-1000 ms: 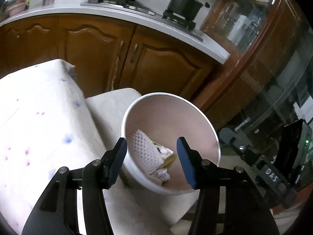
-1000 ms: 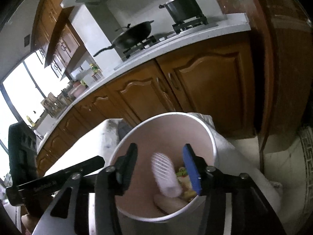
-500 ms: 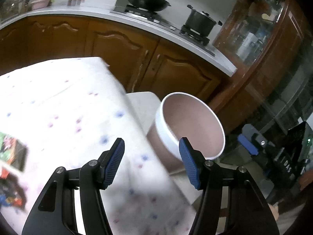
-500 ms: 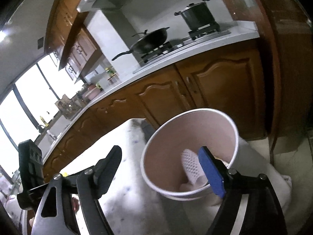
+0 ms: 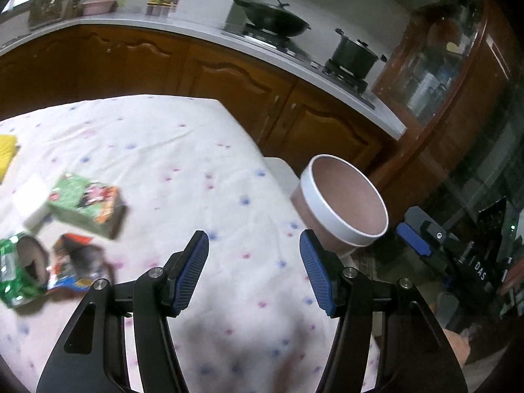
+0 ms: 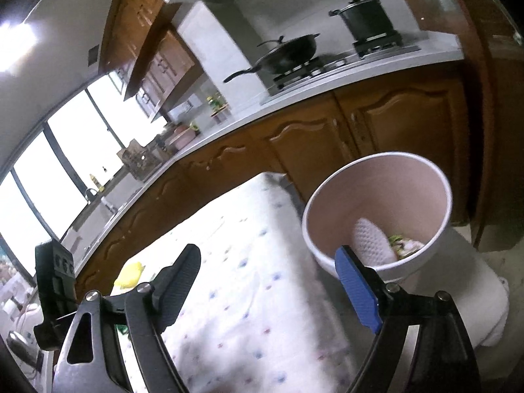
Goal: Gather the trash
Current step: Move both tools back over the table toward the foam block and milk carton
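Observation:
A pink bin with a white rim (image 5: 315,197) stands just off the table's corner. In the right wrist view the bin (image 6: 393,190) holds a white foam net (image 6: 370,239) and other scraps. My left gripper (image 5: 252,240) hovers open over the dotted tablecloth (image 5: 180,150) with nothing between its blue pads. To its left lie a green box (image 5: 86,204), a crumpled green wrapper (image 5: 13,271), a dark red wrapper (image 5: 78,265) and a white piece (image 5: 31,196). My right gripper (image 6: 267,252) is open and empty, left of the bin and above the cloth.
A yellow item (image 5: 6,150) lies at the table's far left edge. Wooden cabinets and a counter with a wok (image 5: 275,19) and a pot (image 5: 353,55) run behind. The bin rests on a white-covered seat (image 6: 475,294). A glass-fronted cupboard (image 5: 435,75) stands right.
The left gripper swung left from above the bin to over the table, so the trash came into view. The right gripper opened wide, the foam net fell into the bin, and it drew back.

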